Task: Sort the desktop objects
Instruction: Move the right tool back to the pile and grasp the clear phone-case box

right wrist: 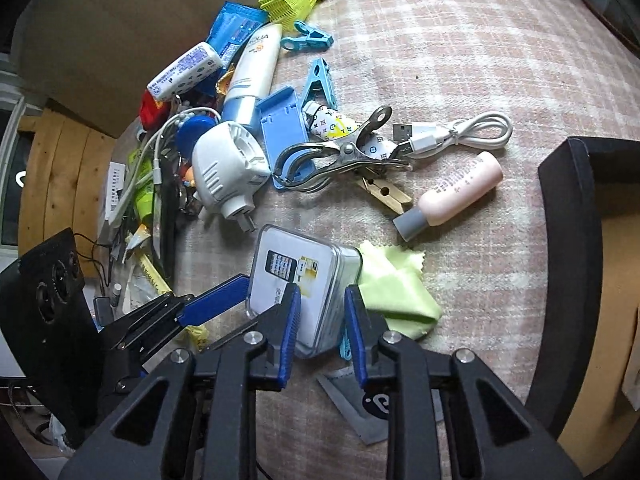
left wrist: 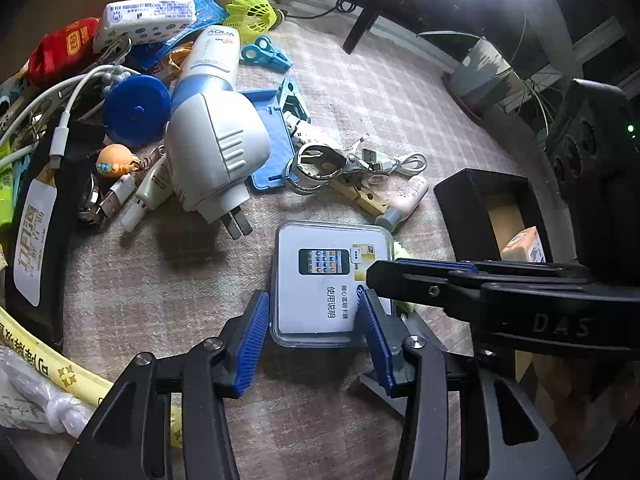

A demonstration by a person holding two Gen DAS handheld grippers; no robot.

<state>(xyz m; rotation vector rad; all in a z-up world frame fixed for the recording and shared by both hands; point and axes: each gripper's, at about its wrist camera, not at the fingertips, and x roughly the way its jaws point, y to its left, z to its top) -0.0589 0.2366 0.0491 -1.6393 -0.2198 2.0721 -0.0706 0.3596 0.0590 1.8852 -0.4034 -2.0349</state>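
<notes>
A clear plastic case with a white phone-picture card [left wrist: 330,280] [right wrist: 296,280] lies on the checked cloth. My left gripper [left wrist: 314,344] is open, its blue pads on either side of the case's near end. My right gripper [right wrist: 320,332] is part open, its pads [right wrist: 290,328] straddling the case's near right corner; I cannot tell if they press it. The right gripper's fingers [left wrist: 424,276] reach over the case's right edge in the left wrist view. A green cloth [right wrist: 396,284] lies under the case's right side.
A black open box [left wrist: 492,216] [right wrist: 580,272] stands to the right. A white plug adapter [left wrist: 212,148], pink bottle [right wrist: 460,192], metal clip [right wrist: 340,160], wooden peg [right wrist: 386,194], USB cable [right wrist: 452,134], blue stand [right wrist: 280,128], sunscreen tube [right wrist: 252,72] and shuttlecock [right wrist: 292,0] crowd the back and left.
</notes>
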